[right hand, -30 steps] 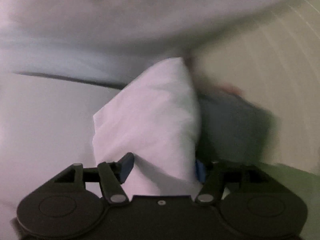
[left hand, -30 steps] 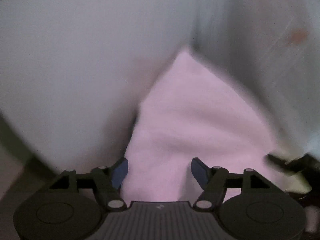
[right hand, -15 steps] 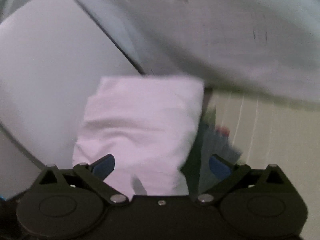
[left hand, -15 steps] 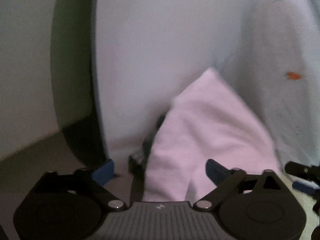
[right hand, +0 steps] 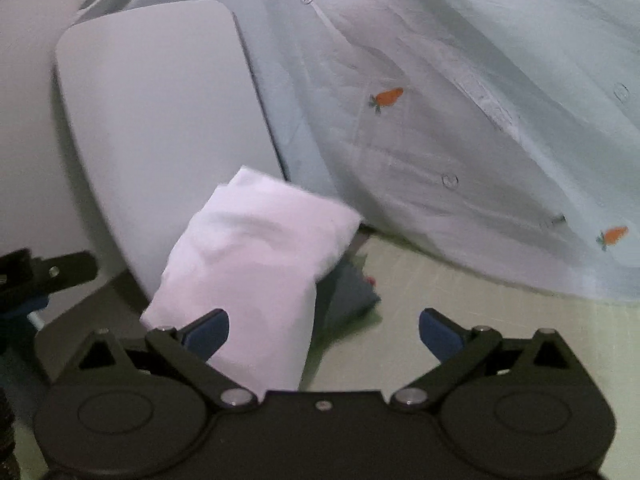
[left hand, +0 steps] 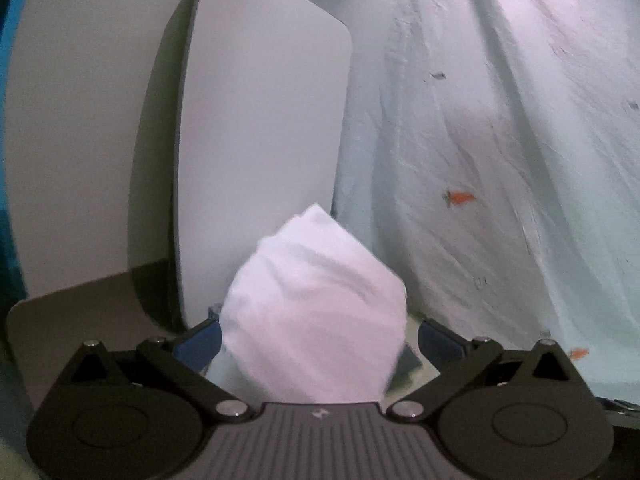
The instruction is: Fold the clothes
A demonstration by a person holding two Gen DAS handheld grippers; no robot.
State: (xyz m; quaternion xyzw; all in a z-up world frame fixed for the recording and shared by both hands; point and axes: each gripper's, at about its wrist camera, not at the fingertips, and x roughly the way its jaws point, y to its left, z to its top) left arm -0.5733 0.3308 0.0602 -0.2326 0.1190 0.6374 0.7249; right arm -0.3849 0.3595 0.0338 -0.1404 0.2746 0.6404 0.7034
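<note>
A white board (left hand: 256, 152) leans at the left. Against its base rests the folded pale pink garment (left hand: 316, 304), apparently just set down. Both the left gripper (left hand: 318, 338) and right gripper (right hand: 324, 330) have just been opening, nothing clamped. A carrot-print shirt (right hand: 460, 128) lies rightward, probably next.

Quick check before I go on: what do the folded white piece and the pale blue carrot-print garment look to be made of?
Folded white piece: soft matte fabric, probably a cotton knit; it bulges in rounded, pillowy creases with no sheen.

Pale blue carrot-print garment: thin woven cloth, likely light cotton; fine sharp wrinkles, a stitched placket with clear buttons, small orange carrots that may be printed or embroidered. Blur leaves the weave unclear.
</note>
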